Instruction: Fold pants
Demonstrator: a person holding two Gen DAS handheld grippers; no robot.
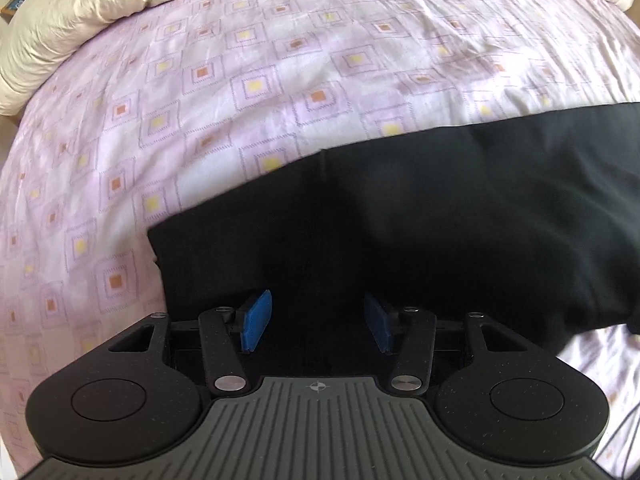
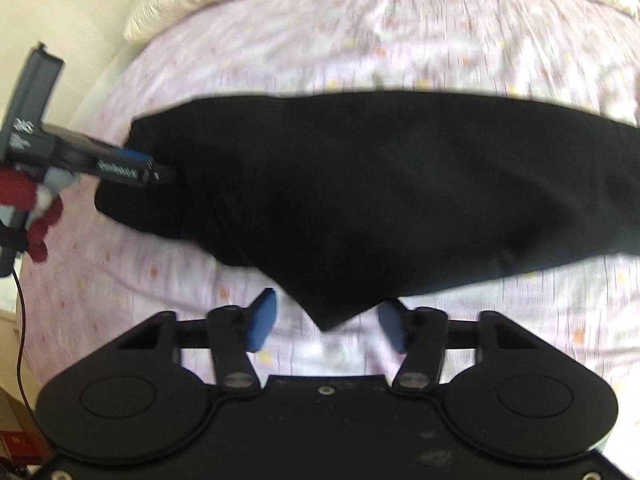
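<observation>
- The left gripper had its blue pads apart, hovering over the black pants near one end of the garment; dark cloth filled the gap, but neither pad visibly pressed on it.
- The right gripper also stood with its jaws apart. A pointed corner of the pants reached down between the pads without either one closing on it.
- The pants lay as one long dark band across the pink patterned bedsheet, seemingly already doubled leg over leg, though the black fabric hid any seam or layer edge.
- In the right wrist view, the left gripper showed at the far left end of the band, held by a hand in a red glove.
- A cream duvet was bunched along the far side of the bed.
- Judged from this, the step in hand was taking hold for the next fold: each gripper was placed at the cloth, neither yet clamped.
- The next move likely called for closing on all layers at once, then lifting one end over toward the other, keeping edges aligned so the band did not skew.
</observation>
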